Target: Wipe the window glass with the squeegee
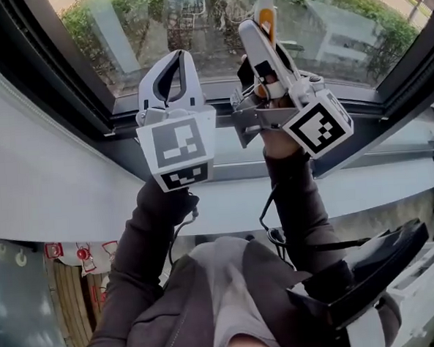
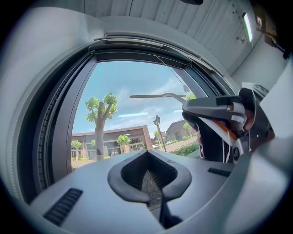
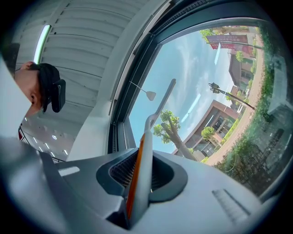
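Observation:
The squeegee (image 1: 266,10) has a white handle with an orange strip, and my right gripper (image 1: 256,36) is shut on that handle, raised against the window glass (image 1: 194,31). In the right gripper view the handle (image 3: 139,173) runs up between the jaws of the right gripper (image 3: 143,151), and its neck reaches toward the glass (image 3: 206,82). The left gripper view shows the blade (image 2: 153,96) lying level across the glass (image 2: 128,109), above the right gripper. My left gripper (image 1: 172,58) is raised beside the right one, shut and holding nothing (image 2: 147,160).
A dark window frame (image 1: 71,68) borders the pane, with a white sill (image 1: 226,205) below it. A thin cord with a small pull (image 3: 150,95) hangs near the glass. Something black and angular (image 1: 369,270) sits low on the right. Trees and buildings lie outside.

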`<state>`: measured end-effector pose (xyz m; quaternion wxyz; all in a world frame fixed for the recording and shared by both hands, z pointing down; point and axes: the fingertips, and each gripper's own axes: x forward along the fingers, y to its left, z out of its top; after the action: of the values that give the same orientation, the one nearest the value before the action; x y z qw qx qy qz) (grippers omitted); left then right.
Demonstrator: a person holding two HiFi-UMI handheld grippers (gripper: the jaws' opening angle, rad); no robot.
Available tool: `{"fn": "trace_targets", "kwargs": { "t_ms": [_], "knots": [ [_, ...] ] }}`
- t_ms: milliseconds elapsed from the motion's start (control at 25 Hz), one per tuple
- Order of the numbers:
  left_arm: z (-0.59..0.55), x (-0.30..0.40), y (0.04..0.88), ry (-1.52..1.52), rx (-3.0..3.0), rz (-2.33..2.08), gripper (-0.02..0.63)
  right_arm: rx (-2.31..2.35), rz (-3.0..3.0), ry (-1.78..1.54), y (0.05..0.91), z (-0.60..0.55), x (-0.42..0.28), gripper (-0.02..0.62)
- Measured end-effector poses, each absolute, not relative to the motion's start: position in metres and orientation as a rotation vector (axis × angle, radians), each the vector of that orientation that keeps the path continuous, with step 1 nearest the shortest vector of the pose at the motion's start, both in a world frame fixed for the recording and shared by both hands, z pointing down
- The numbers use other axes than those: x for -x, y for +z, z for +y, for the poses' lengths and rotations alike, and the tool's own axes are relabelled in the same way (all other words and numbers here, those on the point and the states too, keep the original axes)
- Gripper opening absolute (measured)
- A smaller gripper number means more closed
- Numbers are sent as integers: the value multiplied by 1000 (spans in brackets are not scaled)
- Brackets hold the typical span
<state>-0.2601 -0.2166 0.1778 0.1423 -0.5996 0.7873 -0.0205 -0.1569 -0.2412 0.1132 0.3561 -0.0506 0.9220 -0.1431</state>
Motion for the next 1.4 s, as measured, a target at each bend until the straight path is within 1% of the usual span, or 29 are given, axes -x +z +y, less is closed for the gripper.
{"fn": "trace_targets", "kwargs": {
  "t_ms": [600,760,1400],
  "knots": [
    [-201,254,193,-74,1729,2297,0,154,2424,-438,151,-233,157,57],
    [-195,257,211,-90,1742,2311,0,191,2431,-498,179,-235,163,57],
    [-184,253,239,-113,1749,2366,0,152,2455,-584,216,-220,162,57]
  ]
}}
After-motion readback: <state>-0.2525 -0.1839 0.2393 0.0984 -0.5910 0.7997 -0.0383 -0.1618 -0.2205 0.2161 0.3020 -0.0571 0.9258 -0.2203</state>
